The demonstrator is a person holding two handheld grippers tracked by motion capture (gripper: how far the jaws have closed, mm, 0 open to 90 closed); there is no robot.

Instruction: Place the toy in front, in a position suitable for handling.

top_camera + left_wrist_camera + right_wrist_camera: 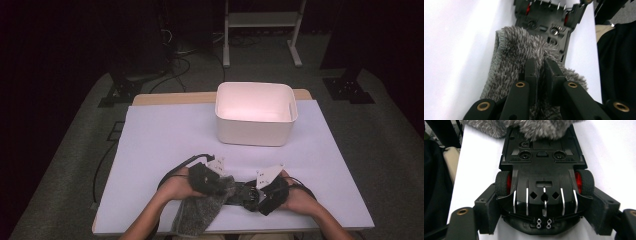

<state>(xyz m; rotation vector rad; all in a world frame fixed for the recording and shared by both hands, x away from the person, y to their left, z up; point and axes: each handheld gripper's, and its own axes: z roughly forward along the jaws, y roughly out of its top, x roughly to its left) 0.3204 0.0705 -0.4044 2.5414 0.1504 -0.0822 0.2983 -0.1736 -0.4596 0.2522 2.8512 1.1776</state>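
Left gripper [540, 68] pinching grey fluffy cloth [524, 50] draped over one end of upturned black toy car [544, 182], red-hubbed wheels plain in right gripper view, right gripper [544, 217] clamping its sides, near table edge [150, 150], white bin [256, 114] behind, empty.

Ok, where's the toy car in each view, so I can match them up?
High view: toy car low centre, between the two hands.
Left gripper view: top centre, underside up, beyond the grey cloth.
Right gripper view: centre, underside up, between the right tongs.
Shared landmark: the grey cloth lying over one end of the car.
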